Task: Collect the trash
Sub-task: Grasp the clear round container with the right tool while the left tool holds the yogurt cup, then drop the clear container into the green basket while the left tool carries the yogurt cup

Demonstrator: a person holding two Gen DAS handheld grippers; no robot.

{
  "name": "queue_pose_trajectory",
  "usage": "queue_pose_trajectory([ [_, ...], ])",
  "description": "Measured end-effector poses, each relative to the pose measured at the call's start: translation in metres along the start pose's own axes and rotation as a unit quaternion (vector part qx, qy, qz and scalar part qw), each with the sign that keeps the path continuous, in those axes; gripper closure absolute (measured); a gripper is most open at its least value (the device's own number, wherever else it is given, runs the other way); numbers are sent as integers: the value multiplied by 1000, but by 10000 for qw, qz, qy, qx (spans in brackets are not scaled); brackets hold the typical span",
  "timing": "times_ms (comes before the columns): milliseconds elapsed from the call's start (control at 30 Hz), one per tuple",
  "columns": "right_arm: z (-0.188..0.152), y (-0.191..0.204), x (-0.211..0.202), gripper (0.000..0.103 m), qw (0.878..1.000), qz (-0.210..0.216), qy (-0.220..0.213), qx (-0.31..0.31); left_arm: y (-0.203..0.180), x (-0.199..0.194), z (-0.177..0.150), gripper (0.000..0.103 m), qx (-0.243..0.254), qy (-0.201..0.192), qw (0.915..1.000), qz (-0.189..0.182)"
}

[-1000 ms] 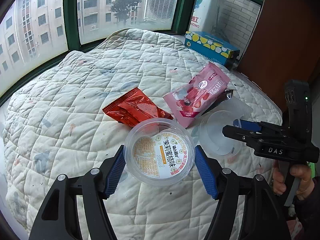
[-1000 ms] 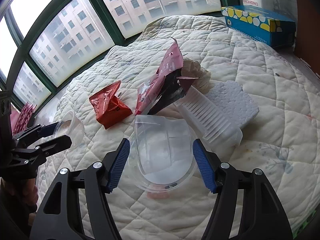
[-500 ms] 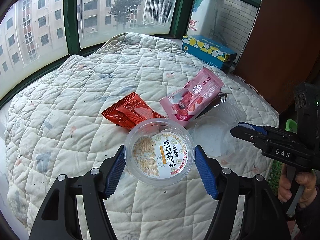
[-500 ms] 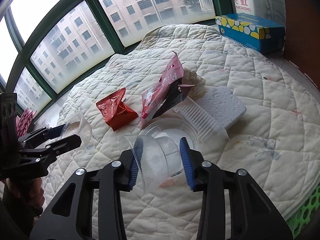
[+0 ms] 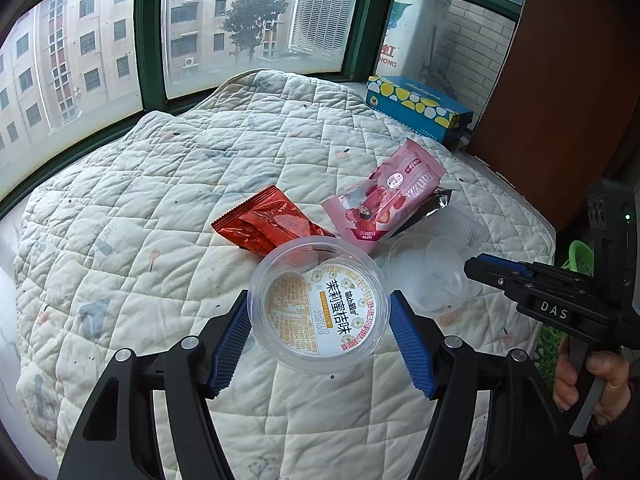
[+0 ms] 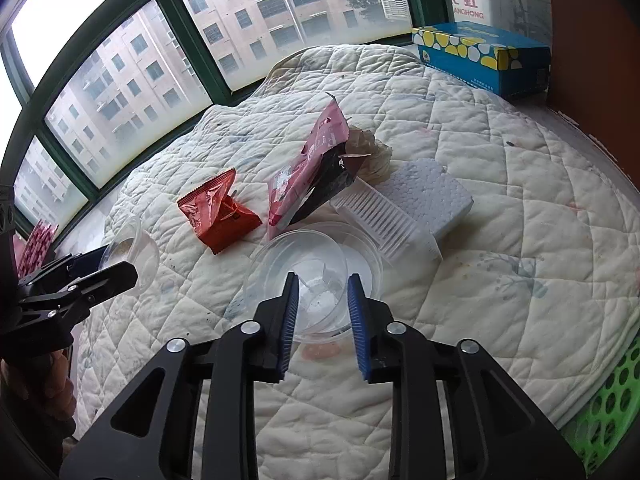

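Over the quilted white bed (image 6: 500, 208), my left jaws hold a clear labelled plastic cup (image 5: 318, 312); my right jaws, just narrowed, pinch a clear crumpled plastic cup (image 6: 316, 280) for stacking, I judge.

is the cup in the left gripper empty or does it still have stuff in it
Empty, as far as shows: the clear plastic cup in the left gripper shows only its printed label through the open mouth.

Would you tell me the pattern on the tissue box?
The tissue box is blue with yellow and white spots, clearest in the right wrist view.
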State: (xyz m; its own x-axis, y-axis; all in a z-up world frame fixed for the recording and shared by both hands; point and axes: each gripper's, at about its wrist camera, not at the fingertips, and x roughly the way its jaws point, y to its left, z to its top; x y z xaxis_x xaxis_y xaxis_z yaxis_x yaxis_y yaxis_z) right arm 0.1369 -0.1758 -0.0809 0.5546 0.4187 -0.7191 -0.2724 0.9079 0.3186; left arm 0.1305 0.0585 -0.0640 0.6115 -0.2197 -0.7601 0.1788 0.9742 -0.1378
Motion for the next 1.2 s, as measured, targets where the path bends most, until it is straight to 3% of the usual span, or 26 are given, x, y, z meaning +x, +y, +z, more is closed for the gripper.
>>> queue_pose_trajectory([
  [33, 0, 0, -2, 52, 10000, 20, -43, 3, 0, 0, 0, 37, 2, 2, 10000, 0],
  [100, 1, 4, -5, 35, 9999, 5, -137, -92, 0, 0, 0, 37, -2, -3, 10000, -4],
  [400, 3, 30, 15, 25, 9969, -199, 63, -755, 5, 2, 0, 37, -23, 10, 10000, 0],
  [600, 2, 36, 29, 25, 9942, -534, 158, -925, 11, 1, 0, 37, -61, 7, 10000, 43],
  [733, 4, 33, 34, 40, 9943, -539, 267, -878, 11, -1, 0, 37, -61, -2, 10000, 43],
  [1200, 0, 24, -37, 40, 9963, -641, -196, -542, -25, -13, 10, 37, 205, -144, 9995, -190],
])
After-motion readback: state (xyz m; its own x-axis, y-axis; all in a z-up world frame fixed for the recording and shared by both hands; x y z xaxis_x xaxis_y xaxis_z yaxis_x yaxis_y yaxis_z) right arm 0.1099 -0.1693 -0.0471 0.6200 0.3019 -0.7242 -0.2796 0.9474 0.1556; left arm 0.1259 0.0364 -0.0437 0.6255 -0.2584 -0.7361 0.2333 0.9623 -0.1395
